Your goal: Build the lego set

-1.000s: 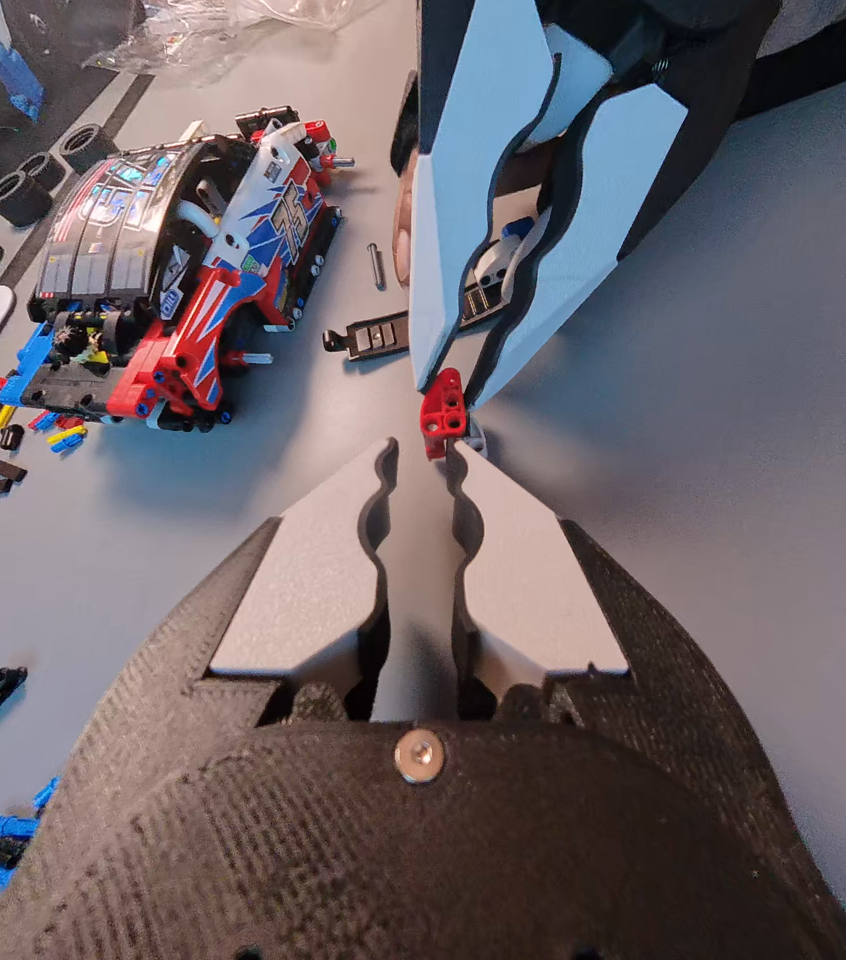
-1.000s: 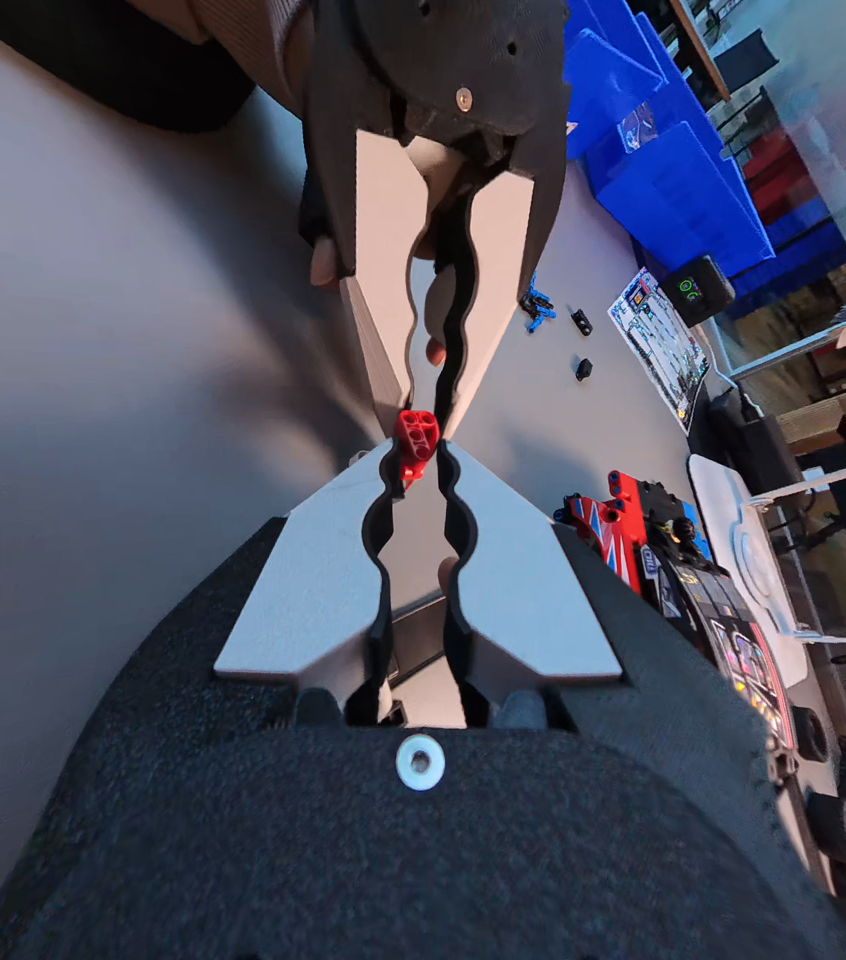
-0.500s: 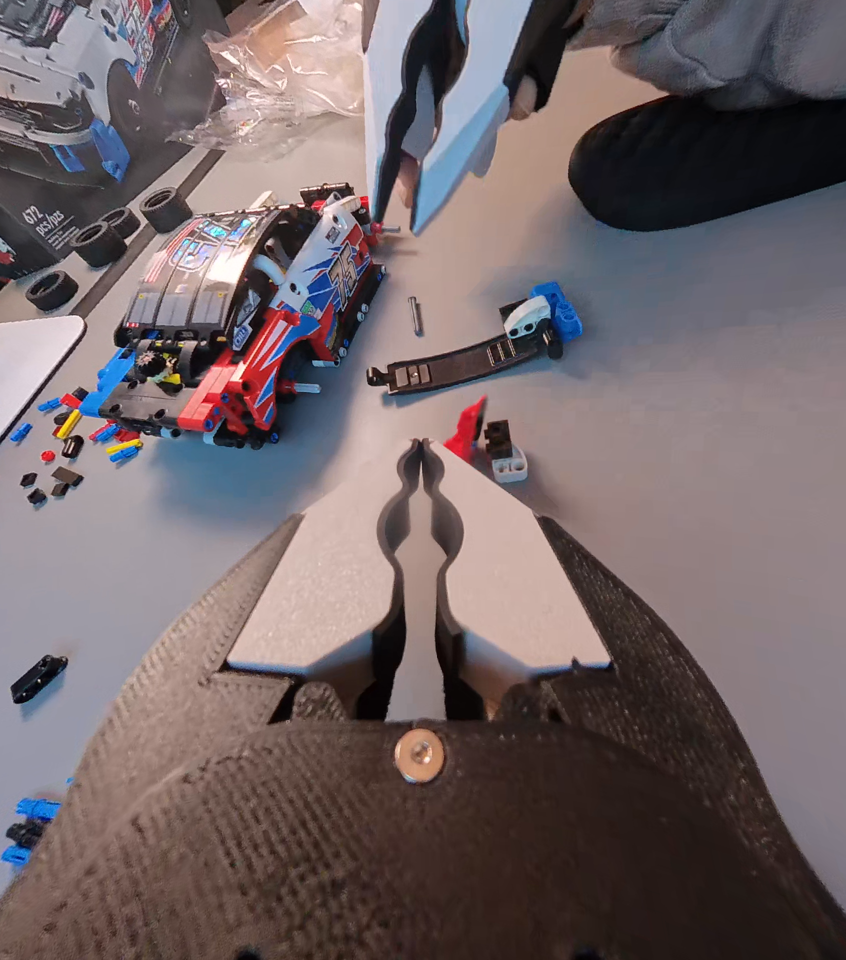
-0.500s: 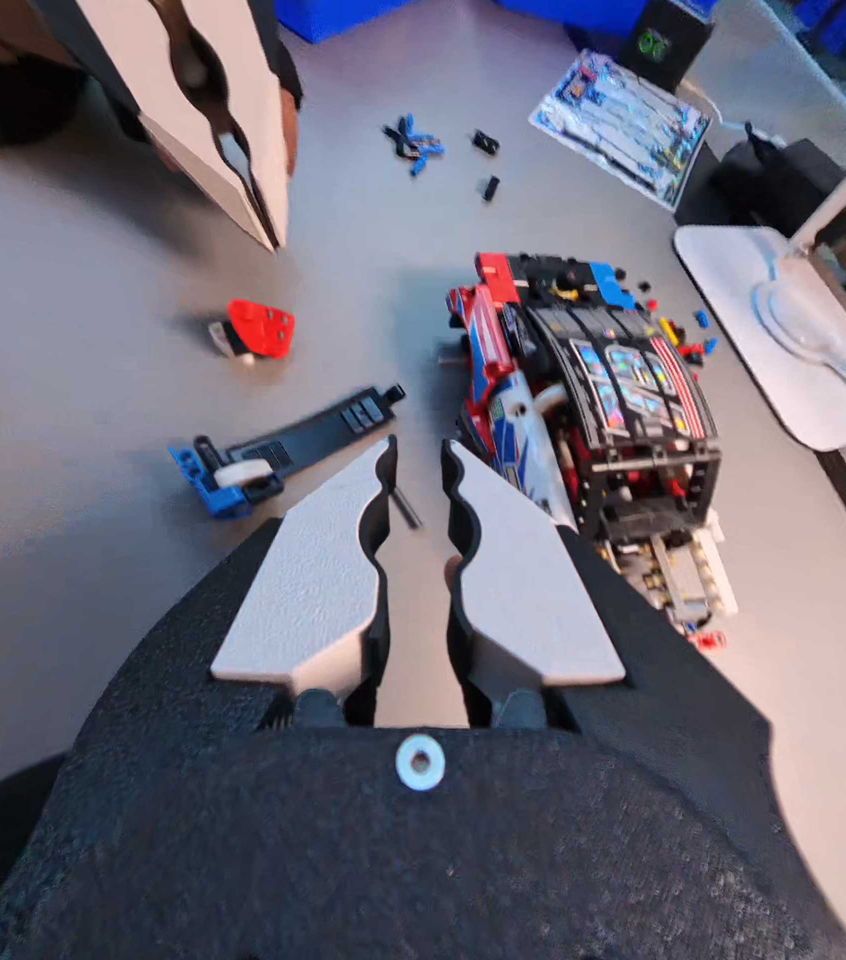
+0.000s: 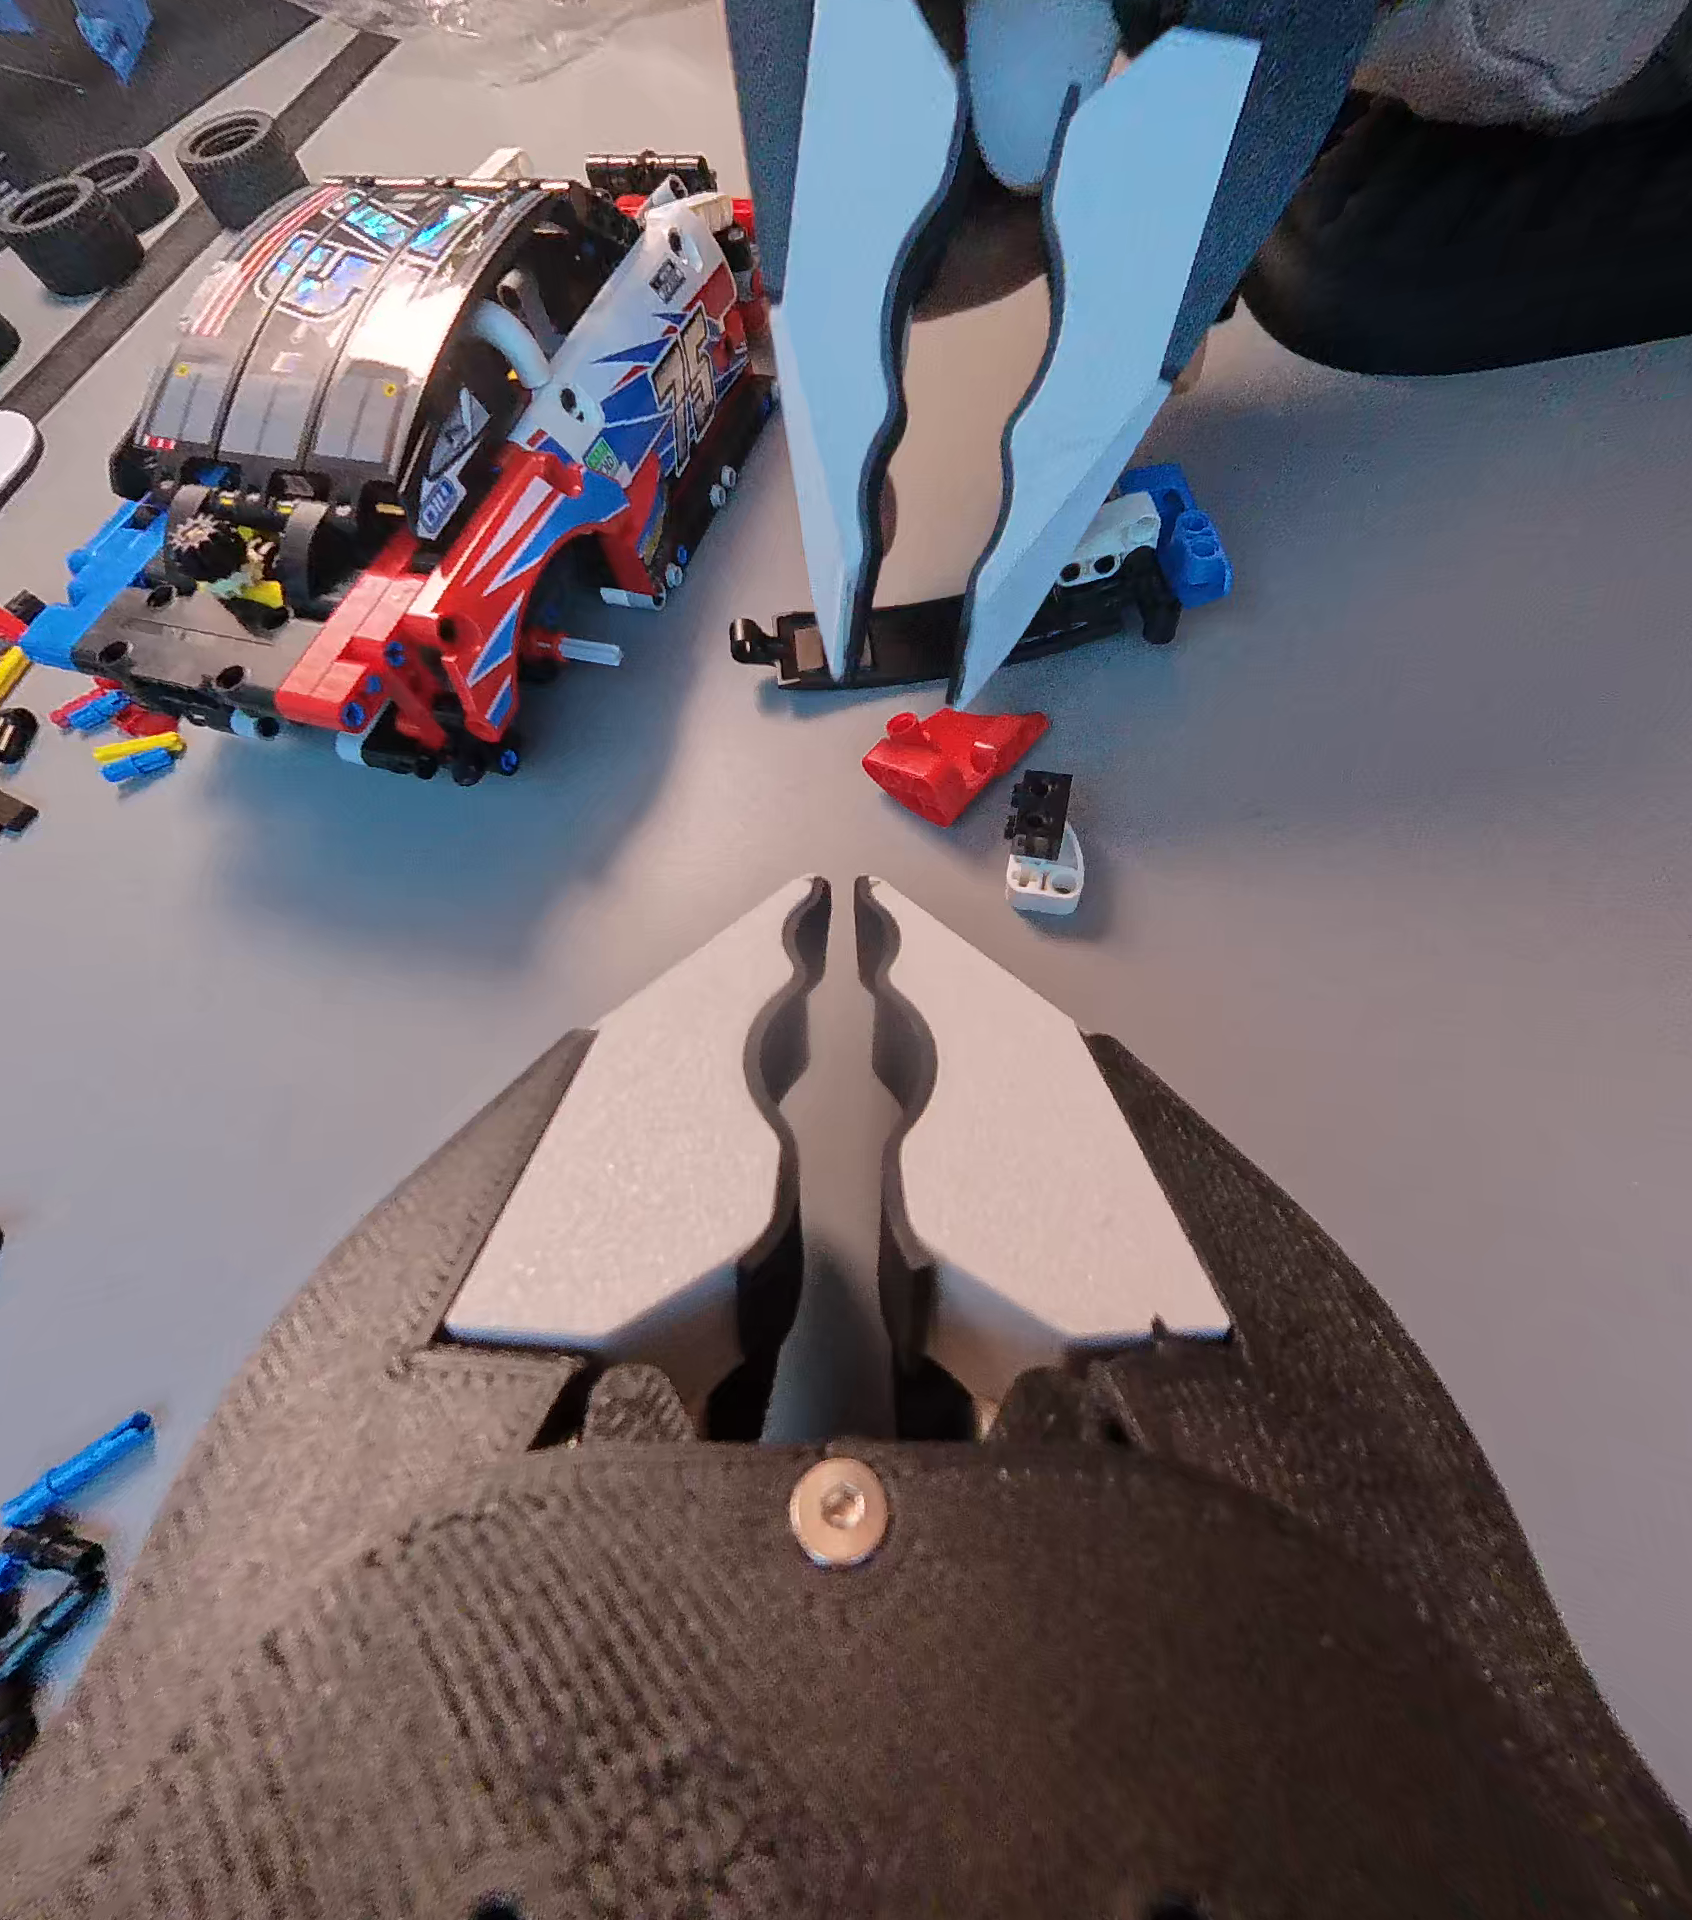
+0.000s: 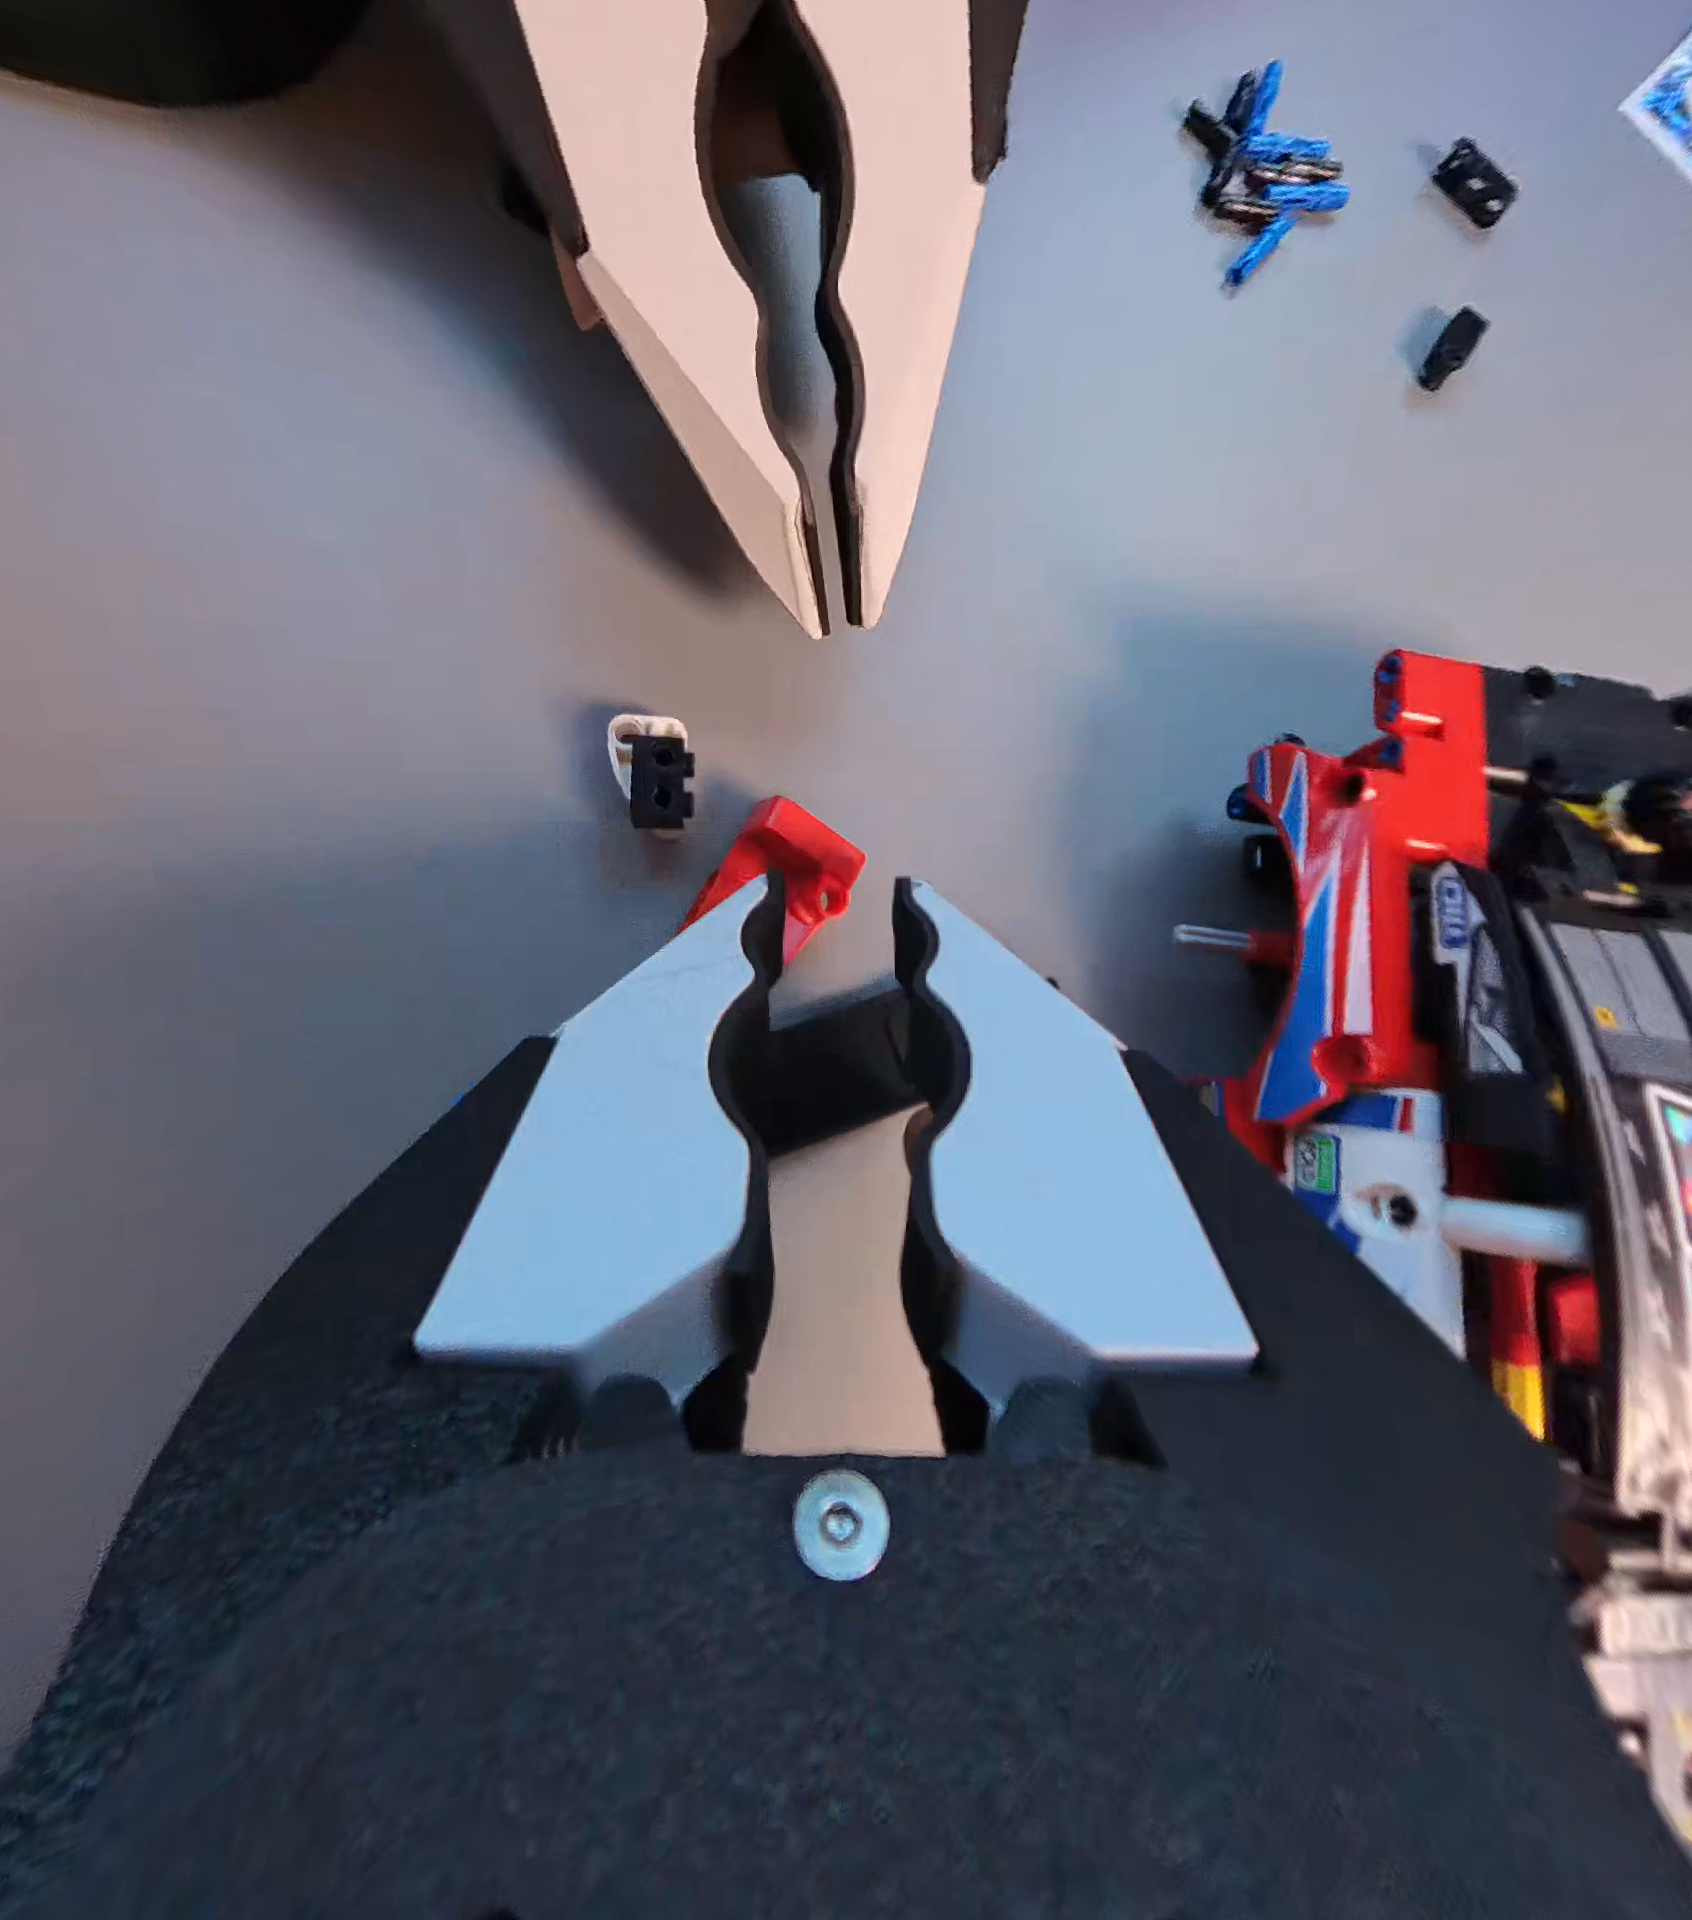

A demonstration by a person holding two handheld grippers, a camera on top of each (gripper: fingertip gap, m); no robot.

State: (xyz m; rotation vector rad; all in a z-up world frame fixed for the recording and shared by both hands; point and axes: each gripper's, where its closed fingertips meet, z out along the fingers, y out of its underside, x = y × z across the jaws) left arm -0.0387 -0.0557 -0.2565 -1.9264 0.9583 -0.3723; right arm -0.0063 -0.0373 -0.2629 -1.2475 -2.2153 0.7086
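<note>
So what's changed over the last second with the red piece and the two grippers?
The red piece, pinched between both grippers' tips a second ago, now lies free on the table. The right gripper swung toward the car and back, and is open astride the black strip. The left gripper drew back, nearly closed and empty. The car stayed put.

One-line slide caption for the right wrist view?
Open right claw straddles a black strip beside the red piece; shut left claw opposite.

A half-built red, white and blue lego car [image 5: 426,457] stands wheel-less on the grey desk [image 5: 1444,935], a loose red wedge piece [image 5: 951,753] and a black curved panel [image 5: 909,634] lying beside it.
</note>
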